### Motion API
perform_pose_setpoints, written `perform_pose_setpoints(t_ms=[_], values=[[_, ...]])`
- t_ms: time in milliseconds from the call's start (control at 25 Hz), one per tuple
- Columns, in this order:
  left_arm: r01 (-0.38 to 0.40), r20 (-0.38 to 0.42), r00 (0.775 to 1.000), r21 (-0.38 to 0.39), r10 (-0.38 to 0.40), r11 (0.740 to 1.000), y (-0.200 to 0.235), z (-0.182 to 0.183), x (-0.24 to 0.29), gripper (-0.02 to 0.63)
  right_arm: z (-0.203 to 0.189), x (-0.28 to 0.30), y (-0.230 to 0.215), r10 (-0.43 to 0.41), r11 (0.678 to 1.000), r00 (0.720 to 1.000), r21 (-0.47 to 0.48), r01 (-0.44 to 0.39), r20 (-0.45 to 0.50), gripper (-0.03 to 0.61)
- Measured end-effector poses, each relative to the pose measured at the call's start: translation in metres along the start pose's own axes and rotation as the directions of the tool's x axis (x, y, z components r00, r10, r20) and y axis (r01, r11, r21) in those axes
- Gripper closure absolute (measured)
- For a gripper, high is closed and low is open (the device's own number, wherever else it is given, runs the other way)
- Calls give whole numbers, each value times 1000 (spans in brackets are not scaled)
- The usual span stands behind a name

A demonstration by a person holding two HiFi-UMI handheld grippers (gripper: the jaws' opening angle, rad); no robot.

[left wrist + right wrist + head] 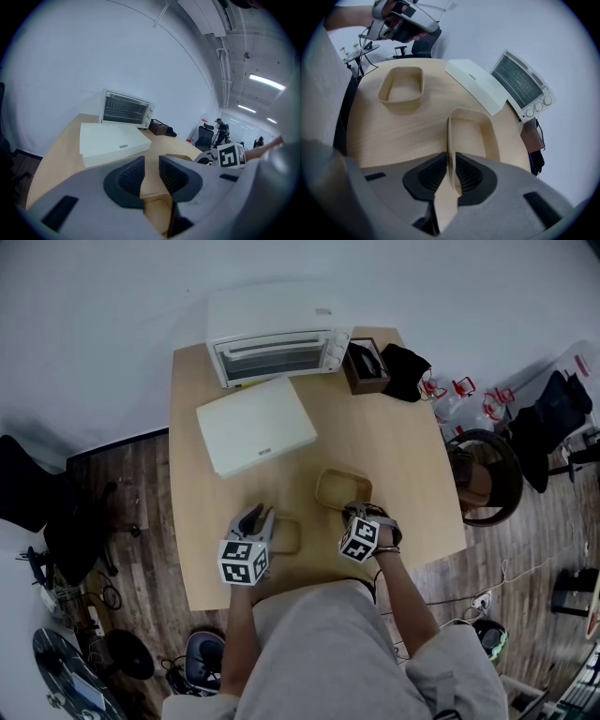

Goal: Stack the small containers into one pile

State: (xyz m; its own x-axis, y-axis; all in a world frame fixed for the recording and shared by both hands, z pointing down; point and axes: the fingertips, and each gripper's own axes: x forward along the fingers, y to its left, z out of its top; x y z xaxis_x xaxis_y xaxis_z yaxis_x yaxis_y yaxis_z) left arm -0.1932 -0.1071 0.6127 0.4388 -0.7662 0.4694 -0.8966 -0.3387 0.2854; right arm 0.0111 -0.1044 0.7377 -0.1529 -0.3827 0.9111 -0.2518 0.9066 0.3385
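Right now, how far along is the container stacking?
Done: nothing stacked; the right container and left container sit apart on the table. In hand: the right gripper straddles the right container's wall, pads not pressing. The left gripper is open beside the left container. Left: nest one in the other.

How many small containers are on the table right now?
2. One container sits by the left gripper; the other container has its wall between the jaws of the right gripper. Nothing seems to hide more.

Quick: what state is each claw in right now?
Left claw: open, gripping nothing.
Right claw: slightly open, with one wall of a tan rectangular container between its pads, seemingly not pressed.
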Motion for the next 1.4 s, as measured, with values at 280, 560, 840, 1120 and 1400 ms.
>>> perform_pose_setpoints(t_ms=[280, 560, 840, 1120, 1400], values=[[-21, 7, 1000, -19, 22, 1000, 11, 2, -4, 524, 40, -18, 17, 12, 1000, 997, 13, -13, 76, 502], [-90, 13, 996, -49, 91, 995, 29, -5, -22, 524, 119, -35, 59, 129, 991, 963, -6, -131, 237, 499], [-213, -5, 977, -140, 215, 967, 59, -45, -66, 524, 168, -37, 110, 255, 966, 923, -105, -235, 288, 495], [-288, -14, 957, -187, 290, 939, 67, -70, -104, 524, 183, -37, 165, 360, 926, 894, -220, -308, 265, 495], [-309, -14, 950, -208, 313, 928, 70, -83, -121, 523, 172, -20, 189, 375, 915, 903, -242, -324, 208, 505]])
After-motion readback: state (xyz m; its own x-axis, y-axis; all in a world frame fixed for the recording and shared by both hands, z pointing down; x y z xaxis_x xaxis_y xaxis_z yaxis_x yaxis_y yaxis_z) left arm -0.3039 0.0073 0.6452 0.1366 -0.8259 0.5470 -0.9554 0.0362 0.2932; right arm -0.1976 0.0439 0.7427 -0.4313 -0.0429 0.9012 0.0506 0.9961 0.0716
